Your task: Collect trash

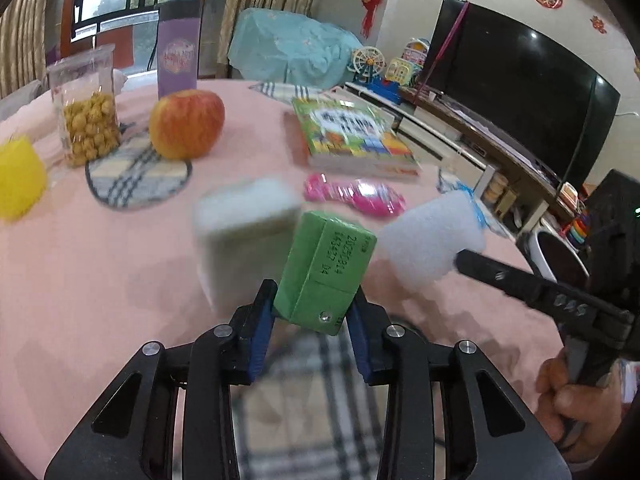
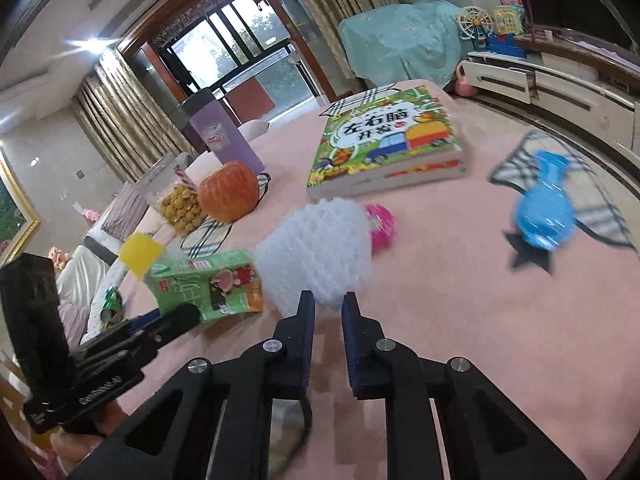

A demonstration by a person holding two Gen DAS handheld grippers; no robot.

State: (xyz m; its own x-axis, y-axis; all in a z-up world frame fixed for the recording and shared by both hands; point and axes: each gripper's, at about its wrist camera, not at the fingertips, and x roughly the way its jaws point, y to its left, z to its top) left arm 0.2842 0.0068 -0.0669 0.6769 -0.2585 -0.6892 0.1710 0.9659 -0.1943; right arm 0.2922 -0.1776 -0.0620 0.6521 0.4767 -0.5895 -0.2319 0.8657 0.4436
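green carton: the green drink carton (image 1: 326,272) sits clamped between the blue pads of the left gripper (image 1: 314,312), near the front edge of the pink tablecloth (image 1: 100,280); its printed end tips up and slightly right.
carton axis: its long side runs away from the jaws toward the far right in the left wrist view; from the right wrist camera it lies lengthwise, left of the foam.
white foam: the white foam wrap (image 2: 316,252) is pinched at its near edge by the right gripper (image 2: 327,304), jaws narrow, the bulk of it bulging out beyond the tips.
which hand is nearer: each hand already has its own piece; the two pieces lie just beside each other, carton left, foam right.
pink wrapper: a pink wrapper (image 1: 354,194) lies on the cloth just beyond both, nearer the right gripper by my reckoning.
bin: no trash container is clearly in view; a round white-rimmed thing (image 1: 558,256) low at the right, past the table edge, may be one, but the blur leaves that uncertain.
clear jar: the clear jar (image 1: 86,108) at far left holds yellow snack balls, beside an apple (image 1: 186,124).
not trash, in my judgement: the picture book (image 2: 384,144) far centre, the blue plastic thing (image 2: 544,208) at right.
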